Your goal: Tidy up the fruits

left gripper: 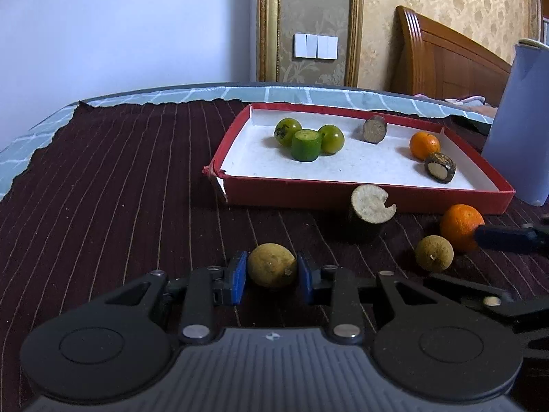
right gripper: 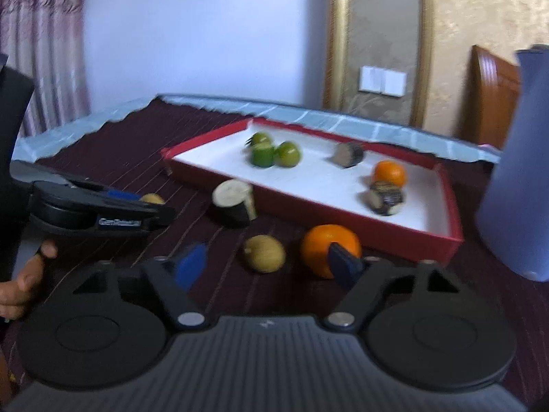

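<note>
My left gripper [left gripper: 272, 274] is shut on a round yellow-brown fruit [left gripper: 271, 262] resting low over the dark striped cloth. My right gripper [right gripper: 267, 267] stands open, with a second yellow-brown fruit [right gripper: 264, 252] lying just beyond its fingertips, untouched. An orange [right gripper: 326, 243] lies behind the right finger. A cut brown-skinned piece [left gripper: 370, 209] stands against the front of the red box [left gripper: 343, 194]. Inside the box are two green fruits, a green cut piece [left gripper: 306, 146], an orange [left gripper: 424, 145] and two brown cut pieces.
A tall blue-grey jug [left gripper: 518, 120] stands right of the box, close to its corner. The cloth [left gripper: 120, 189] ends in a ragged edge at the far and left sides. A person's hand [right gripper: 24, 285] holds the left gripper at the left.
</note>
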`<state>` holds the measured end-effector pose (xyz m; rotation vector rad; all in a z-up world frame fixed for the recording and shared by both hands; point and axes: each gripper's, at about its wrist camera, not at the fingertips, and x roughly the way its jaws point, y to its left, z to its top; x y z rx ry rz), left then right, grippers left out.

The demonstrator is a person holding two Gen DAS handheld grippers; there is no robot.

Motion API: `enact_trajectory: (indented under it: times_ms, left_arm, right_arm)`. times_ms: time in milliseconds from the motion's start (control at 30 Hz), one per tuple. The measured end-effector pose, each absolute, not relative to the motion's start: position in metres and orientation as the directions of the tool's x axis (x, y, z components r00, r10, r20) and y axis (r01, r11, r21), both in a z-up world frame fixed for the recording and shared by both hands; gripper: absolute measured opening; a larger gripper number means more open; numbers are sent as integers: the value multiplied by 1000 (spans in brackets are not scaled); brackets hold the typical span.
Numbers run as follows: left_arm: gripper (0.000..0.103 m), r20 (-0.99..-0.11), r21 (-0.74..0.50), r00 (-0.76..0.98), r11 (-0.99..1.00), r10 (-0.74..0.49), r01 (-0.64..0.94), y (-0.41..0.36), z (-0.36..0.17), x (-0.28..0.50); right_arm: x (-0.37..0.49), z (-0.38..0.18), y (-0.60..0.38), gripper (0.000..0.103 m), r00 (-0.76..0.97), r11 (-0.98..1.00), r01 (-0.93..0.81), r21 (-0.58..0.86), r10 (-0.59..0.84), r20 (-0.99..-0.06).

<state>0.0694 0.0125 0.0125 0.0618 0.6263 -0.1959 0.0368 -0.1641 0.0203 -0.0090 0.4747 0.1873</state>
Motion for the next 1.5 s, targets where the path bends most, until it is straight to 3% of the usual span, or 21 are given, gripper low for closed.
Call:
enact_trajectory:
  times_ms: [67,167,233,300,433,533,800,1500]
  left_arm:
    - [31,-585,14,796,979,-158,205,11,12,68]
    - [32,-585,8,794,978,-165,209,11,12,70]
    - [40,-587,-2,790,976,-177,217,11,11,72]
    - [66,-586,-12,787,974,-192,228,11,11,73]
    - [68,-584,-11,789,975,-188,223,11,11,74]
    - [67,-588,-20,787,975,-189,220,12,10,76]
    - [30,-577,-18,795,976,-189,219,13,10,72]
    - [29,-522,11,826,967,-213,256,-12,38,63]
  right_arm:
    - [45,19,-159,53,856,979,-200,37,193,-480]
    - [52,15,-154,45,836,978,-207,29,193,-514]
    - [58,12,-154,43,825,977,-208,38,196,-530]
    - [62,11,-155,43,821,978,-203,47,196,-536]
    - [65,10,-155,29,827,983,-178,40,171,-536]
    - [62,11,-157,27,833,987,-156,45,156,-531]
    - [53,9,-157,27,841,990,-135,34,133,-524]
    - [41,20,-174,27,887,993,-40,107,84,-455]
